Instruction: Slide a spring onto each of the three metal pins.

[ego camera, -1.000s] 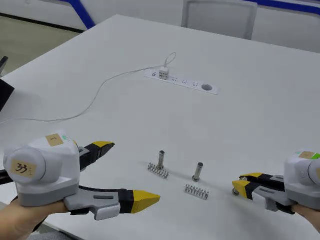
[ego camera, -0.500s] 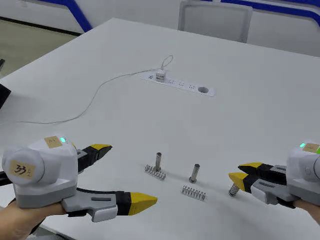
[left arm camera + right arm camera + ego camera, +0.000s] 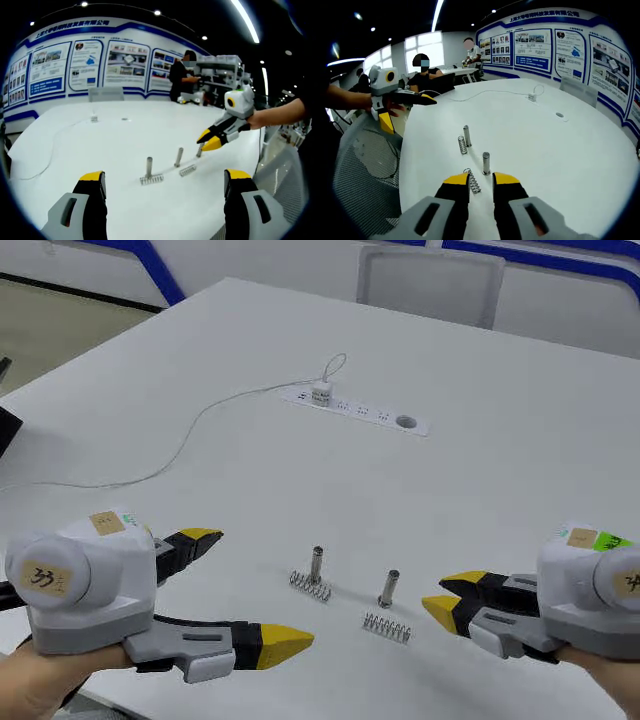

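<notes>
On the white table (image 3: 480, 470), a short grey metal pin (image 3: 316, 564) stands upright. A small coiled steel spring (image 3: 309, 586) lies on its side just beside its base, at 6 o'clock. A second pin (image 3: 388, 587) stands at 4 o'clock of the first. A second spring (image 3: 387, 628) lies loose near it at 6 o'clock, not touching it.

The left gripper (image 3: 245, 588), at 8 o'clock of the pins, has its yellow-tipped fingers spread wide and holds nothing. The right gripper (image 3: 450, 594), at 3 o'clock of the second pin, has its fingers parted by a narrow gap, with nothing seen between them.

In the left gripper view a third pin (image 3: 199, 150) stands just beside the right gripper's tips. It is too small to tell whether it carries a spring.

A white power strip (image 3: 365, 411) with a thin white cable (image 3: 190, 435) lies at 12 o'clock, well apart.
</notes>
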Available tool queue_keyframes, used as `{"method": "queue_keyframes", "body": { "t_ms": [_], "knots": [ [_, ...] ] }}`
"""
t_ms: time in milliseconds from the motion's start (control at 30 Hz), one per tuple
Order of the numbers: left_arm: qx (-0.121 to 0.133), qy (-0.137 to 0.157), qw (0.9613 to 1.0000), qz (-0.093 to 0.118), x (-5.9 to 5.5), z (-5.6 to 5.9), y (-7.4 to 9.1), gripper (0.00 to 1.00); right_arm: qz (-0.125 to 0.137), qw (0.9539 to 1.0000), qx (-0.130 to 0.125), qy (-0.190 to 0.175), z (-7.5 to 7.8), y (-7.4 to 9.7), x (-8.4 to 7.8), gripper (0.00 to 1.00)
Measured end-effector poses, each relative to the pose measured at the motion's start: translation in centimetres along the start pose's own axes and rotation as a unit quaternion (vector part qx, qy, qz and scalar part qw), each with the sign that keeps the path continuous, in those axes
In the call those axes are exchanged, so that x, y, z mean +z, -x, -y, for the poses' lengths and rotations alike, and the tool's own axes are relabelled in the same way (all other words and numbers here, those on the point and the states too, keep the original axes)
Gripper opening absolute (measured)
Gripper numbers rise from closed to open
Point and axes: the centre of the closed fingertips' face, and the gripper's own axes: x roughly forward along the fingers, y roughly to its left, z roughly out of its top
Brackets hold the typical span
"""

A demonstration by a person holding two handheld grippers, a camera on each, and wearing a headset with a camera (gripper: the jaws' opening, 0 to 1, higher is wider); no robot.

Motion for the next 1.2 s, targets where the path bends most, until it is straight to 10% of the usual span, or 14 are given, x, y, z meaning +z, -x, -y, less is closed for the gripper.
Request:
{"method": "queue_keyframes", "body": {
  "t_ms": [567, 1200],
  "knots": [
    [-0.003, 0.004, 0.9999, -0.011, -0.6, 0.1, -0.2, 1.00, -0.077, 0.9958, 0.019, 0.046, -1.5, -3.7, -3.9, 0.19],
    [-0.001, 0.016, 0.9999, -0.004, -0.5, -0.3, -0.3, 1.00, -0.097, 0.9931, 0.047, 0.046, -1.8, -4.7, -5.1, 0.15]
  ]
}}
